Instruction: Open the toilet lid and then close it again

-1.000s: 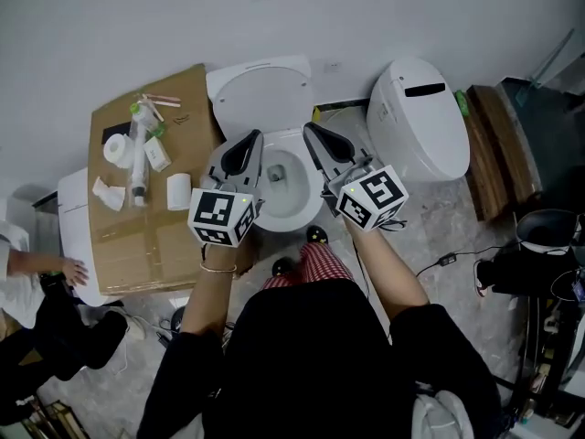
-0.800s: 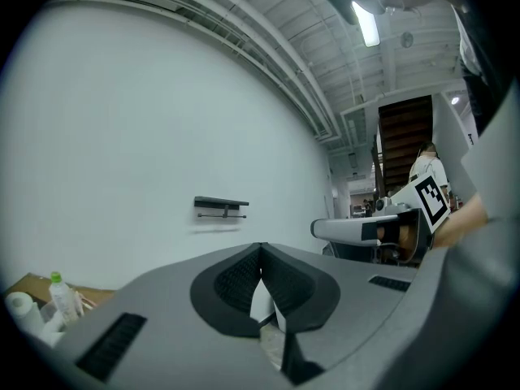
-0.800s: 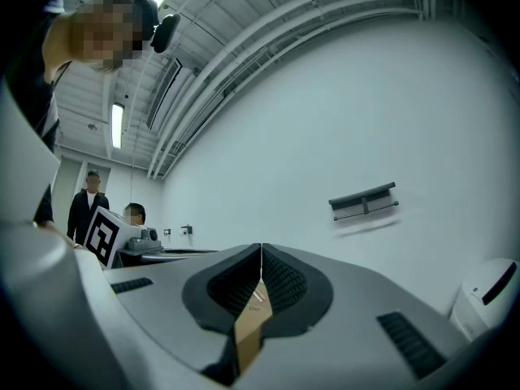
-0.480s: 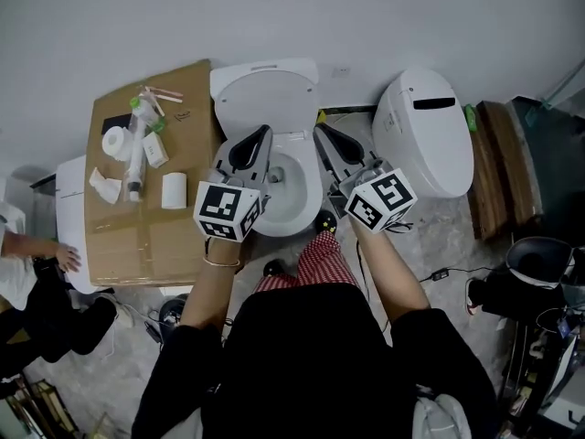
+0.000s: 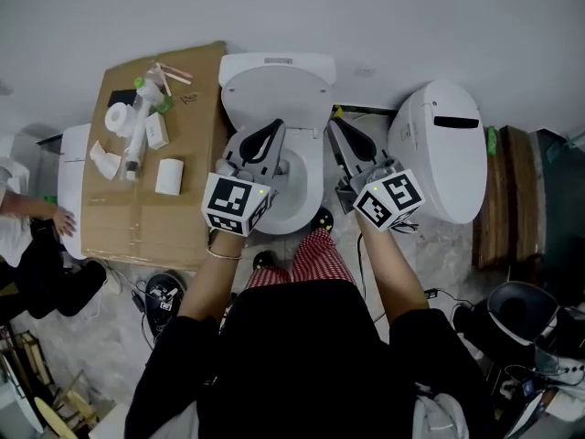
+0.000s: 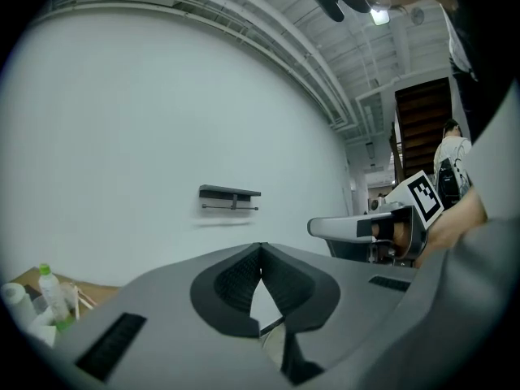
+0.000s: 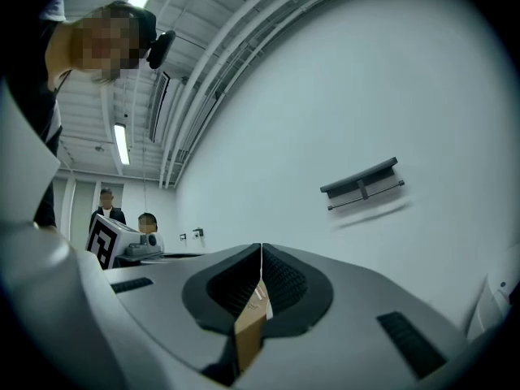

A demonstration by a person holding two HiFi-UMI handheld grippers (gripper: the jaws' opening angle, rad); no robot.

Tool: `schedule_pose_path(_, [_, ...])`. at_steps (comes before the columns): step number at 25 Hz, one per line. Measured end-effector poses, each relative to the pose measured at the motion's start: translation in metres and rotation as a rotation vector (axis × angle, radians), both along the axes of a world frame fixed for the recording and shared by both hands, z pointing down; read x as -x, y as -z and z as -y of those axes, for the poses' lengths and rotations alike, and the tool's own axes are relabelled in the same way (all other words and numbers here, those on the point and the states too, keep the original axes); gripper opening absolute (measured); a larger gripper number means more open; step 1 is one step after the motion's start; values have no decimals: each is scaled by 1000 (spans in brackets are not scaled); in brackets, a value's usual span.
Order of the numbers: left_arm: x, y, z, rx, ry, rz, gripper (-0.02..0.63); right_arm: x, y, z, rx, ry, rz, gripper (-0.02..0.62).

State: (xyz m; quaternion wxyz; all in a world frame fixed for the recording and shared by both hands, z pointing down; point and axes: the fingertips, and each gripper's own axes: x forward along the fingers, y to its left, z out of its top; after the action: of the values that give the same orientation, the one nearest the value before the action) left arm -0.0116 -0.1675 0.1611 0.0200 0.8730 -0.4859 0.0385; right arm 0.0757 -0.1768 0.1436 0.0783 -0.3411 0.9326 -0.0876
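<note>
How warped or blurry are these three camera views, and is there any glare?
Head view: even soft light, sharp throughout. Left gripper view: heavy fisheye, dark corners, ceiling lamp glaring at top. Right gripper view: same fisheye bowing the wall shelf, strip light blown out.

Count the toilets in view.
2: an open toilet at centre, a closed toilet to its right. A white fixture under the cardboard, left, may be a third.

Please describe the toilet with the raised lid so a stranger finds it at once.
By the white wall lies a brown cardboard sheet. Beside it stands the white ceramic toilet; unlike the closed white toilet further right, its lid is raised.
</note>
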Motion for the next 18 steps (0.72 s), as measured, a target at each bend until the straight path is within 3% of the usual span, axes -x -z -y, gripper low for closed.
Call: schedule_pose_path(18, [-15,-38,90,27,199,-8,5,-24,-45,95,44,142,5,20])
